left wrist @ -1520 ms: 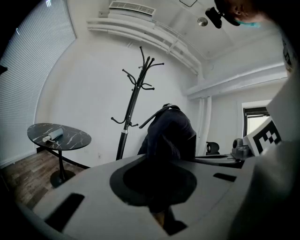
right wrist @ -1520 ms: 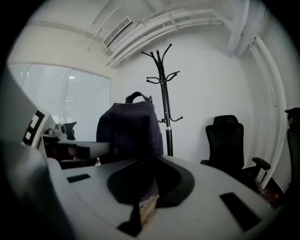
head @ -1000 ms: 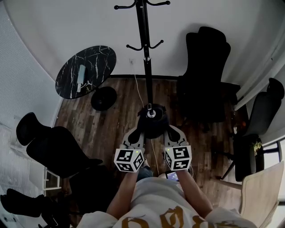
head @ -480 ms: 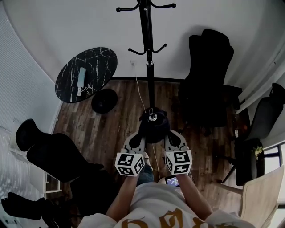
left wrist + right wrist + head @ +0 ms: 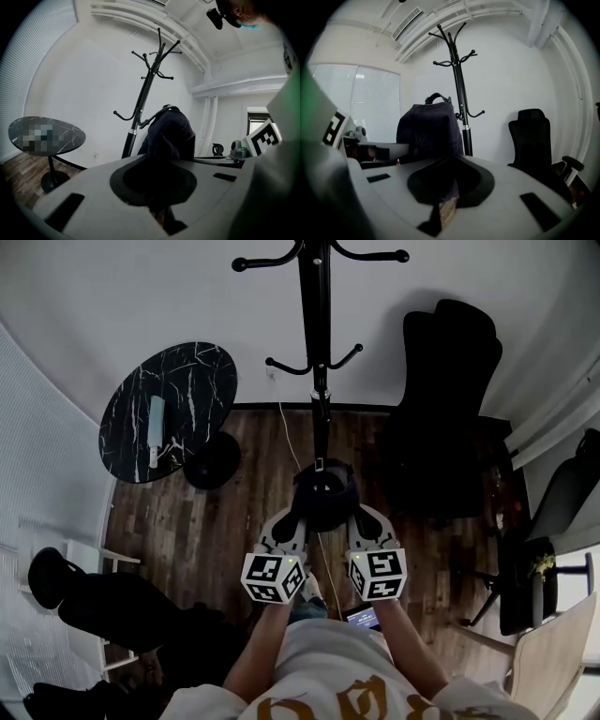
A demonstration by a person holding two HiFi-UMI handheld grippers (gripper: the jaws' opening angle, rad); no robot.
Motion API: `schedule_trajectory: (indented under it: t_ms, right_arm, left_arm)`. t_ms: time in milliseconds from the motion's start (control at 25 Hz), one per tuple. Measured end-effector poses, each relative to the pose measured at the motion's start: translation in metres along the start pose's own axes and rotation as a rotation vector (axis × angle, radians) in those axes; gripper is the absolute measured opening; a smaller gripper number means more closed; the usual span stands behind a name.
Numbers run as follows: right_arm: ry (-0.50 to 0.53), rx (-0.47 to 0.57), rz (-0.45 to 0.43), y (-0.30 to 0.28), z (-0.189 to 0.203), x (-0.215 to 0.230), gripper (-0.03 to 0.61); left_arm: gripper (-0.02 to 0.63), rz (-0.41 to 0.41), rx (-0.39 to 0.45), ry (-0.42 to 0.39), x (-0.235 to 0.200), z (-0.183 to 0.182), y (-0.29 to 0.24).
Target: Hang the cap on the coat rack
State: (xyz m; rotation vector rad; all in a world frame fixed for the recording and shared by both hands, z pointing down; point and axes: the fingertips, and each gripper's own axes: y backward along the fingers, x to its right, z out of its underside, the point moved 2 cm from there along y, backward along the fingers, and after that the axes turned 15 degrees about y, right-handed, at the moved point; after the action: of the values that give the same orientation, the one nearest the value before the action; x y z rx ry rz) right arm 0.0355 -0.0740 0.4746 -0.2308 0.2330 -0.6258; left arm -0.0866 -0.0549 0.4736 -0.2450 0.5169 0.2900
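"So, what takes up the most room?"

"The dark wood-plank floor [image 5: 206, 521]. Then comes the tall black metal coat rack [image 5: 317, 352], standing by the white wall [image 5: 141, 296]. A black high-backed office chair [image 5: 445, 399] is on its right and a round black marble-veined worktop [image 5: 202, 367] on its left."

"And the cap?"

"The dark fabric cap [image 5: 323, 498] is held up in the air in front of the person [image 5: 328, 662], facing the rack and on no hook yet. In both gripper views it sits low, in front of the rack's lower hooks [image 5: 347, 357]."

"How are the claws?"

"The left claw [image 5: 289, 519] is pinched narrow on the cap's left edge. The right claw [image 5: 364, 517] is pinched the same way on its right edge, and fabric sits between both pairs of jaws."

"Anything smaller?"

"A pale slim object [image 5: 155, 427] lies on the worktop. I cannot tell what it is."
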Motion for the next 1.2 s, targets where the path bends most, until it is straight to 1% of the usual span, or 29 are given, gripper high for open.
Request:
schedule_trajectory:
  t_ms: [240, 560, 720, 880, 960, 1200]
  right_arm:
    - [0.0, -0.017, 0.05, -0.039, -0.013, 0.019, 0.018]
    - [0.002, -0.024, 0.103, -0.062, -0.022, 0.023, 0.018]
    - [0.016, -0.033, 0.112, -0.06, -0.023, 0.021, 0.018]
    - [0.019, -0.025, 0.124, -0.063, -0.028, 0.022, 0.018]
    - [0.02, -0.018, 0.122, -0.067, -0.029, 0.021, 0.018]
    - [0.042, -0.016, 0.106, -0.082, -0.03, 0.027, 0.018]
  left_arm:
    - [0.025, 0.055, -0.022, 0.005, -0.017, -0.02, -0.037]
    - [0.025, 0.115, -0.033, 0.025, -0.034, -0.035, -0.056]
    - [0.025, 0.13, -0.036, 0.036, -0.035, -0.036, -0.057]
    - [0.025, 0.145, -0.035, 0.026, -0.036, -0.041, -0.059]
    - [0.025, 0.145, -0.03, 0.024, -0.039, -0.044, -0.061]
    - [0.025, 0.129, -0.019, 0.052, -0.044, -0.042, -0.068]
